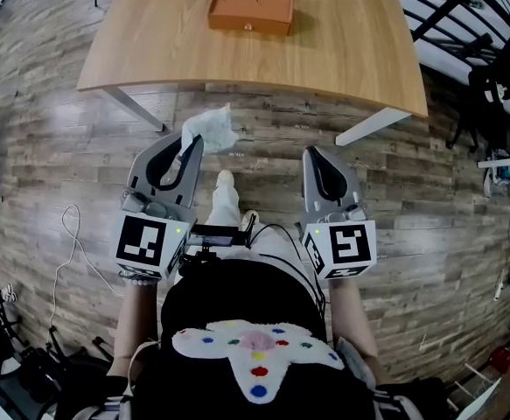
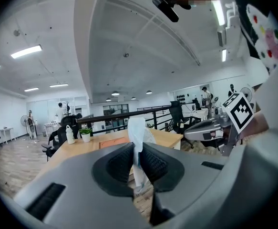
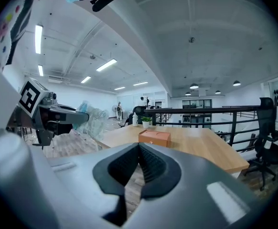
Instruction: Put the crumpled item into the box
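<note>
A crumpled white item point(image 1: 211, 130) is pinched in my left gripper point(image 1: 192, 143), which hangs over the wooden floor just short of the table's near edge. In the left gripper view the item point(image 2: 138, 130) stands up from between the closed pads of that gripper point(image 2: 138, 150). The orange box point(image 1: 250, 10) sits on the wooden table point(image 1: 342, 51), farther ahead. My right gripper point(image 1: 312, 156) is held level beside the left one, shut with nothing in it. From the right gripper view its jaws point(image 3: 139, 149) point toward the box point(image 3: 154, 137), and the item point(image 3: 95, 119) shows at the left.
White table legs point(image 1: 373, 126) slant down at both near corners. Office chairs point(image 1: 491, 77) and railings stand to the right. A white cable point(image 1: 66, 243) lies on the floor at the left. A small potted plant point(image 2: 85, 134) stands on the table's far side.
</note>
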The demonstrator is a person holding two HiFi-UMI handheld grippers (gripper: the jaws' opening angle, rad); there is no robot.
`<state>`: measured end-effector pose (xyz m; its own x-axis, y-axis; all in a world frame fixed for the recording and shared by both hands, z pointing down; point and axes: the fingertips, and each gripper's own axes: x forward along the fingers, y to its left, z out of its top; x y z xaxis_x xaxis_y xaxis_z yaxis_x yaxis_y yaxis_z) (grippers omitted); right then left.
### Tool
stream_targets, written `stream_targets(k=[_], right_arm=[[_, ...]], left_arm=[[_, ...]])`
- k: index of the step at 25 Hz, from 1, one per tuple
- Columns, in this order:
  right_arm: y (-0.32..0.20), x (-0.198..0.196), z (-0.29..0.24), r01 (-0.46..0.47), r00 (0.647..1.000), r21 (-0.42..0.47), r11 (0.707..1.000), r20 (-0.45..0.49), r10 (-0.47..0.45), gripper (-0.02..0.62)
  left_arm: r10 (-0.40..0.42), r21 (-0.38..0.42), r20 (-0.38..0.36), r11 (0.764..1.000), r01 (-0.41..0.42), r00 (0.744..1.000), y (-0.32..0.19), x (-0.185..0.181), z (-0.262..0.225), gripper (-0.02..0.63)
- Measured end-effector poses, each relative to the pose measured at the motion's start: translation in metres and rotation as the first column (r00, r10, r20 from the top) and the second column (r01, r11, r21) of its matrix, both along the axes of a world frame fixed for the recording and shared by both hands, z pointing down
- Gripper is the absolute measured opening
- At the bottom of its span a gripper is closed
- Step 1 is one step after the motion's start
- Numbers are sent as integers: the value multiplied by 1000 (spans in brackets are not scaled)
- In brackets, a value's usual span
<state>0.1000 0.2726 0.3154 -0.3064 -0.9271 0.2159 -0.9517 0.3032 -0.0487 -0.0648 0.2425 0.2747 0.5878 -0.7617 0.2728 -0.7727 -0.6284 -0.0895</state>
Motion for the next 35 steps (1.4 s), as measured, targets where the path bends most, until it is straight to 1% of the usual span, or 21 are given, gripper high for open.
stream_targets(k=[4,10,14,19,21,24,28,35], right_arm=[[-9,-7,2,15,1000,7,1000,14,-16,9],[-38,-15,2,5,1000,9,1000,-1,-5,9],[-56,-17,2,1,1000,2,1000,0,-1,9],[-94,-18,8,-9,1000,-12,1000,-10,9,9],[-112,-18,10,-14,1000,-13,1000,-12,14,9],[-137,-19,9,-21,1000,-11,1000,-14,21,9],[-168,-24,2,-32,999,-7,999,-20,32,9],[-224,-25,-6,-61,998,3,998,-29,61,9]], left_arm=[[-6,-10,36,1000,7,999,-6,-5,6,41],[-9,19,1,1000,9,1000,-34,-11,3,41],[-8,11,0,1000,8,1000,-53,-14,4,41],[7,-6,9,1000,-7,1000,-92,-16,14,41],[14,-9,-2,1000,-14,1000,-111,-14,17,41],[35,4,0,999,-35,999,-138,-13,18,41],[47,-2,-22,999,-48,999,-172,-13,14,41],[79,19,-14,997,-79,997,-233,-11,6,41]])
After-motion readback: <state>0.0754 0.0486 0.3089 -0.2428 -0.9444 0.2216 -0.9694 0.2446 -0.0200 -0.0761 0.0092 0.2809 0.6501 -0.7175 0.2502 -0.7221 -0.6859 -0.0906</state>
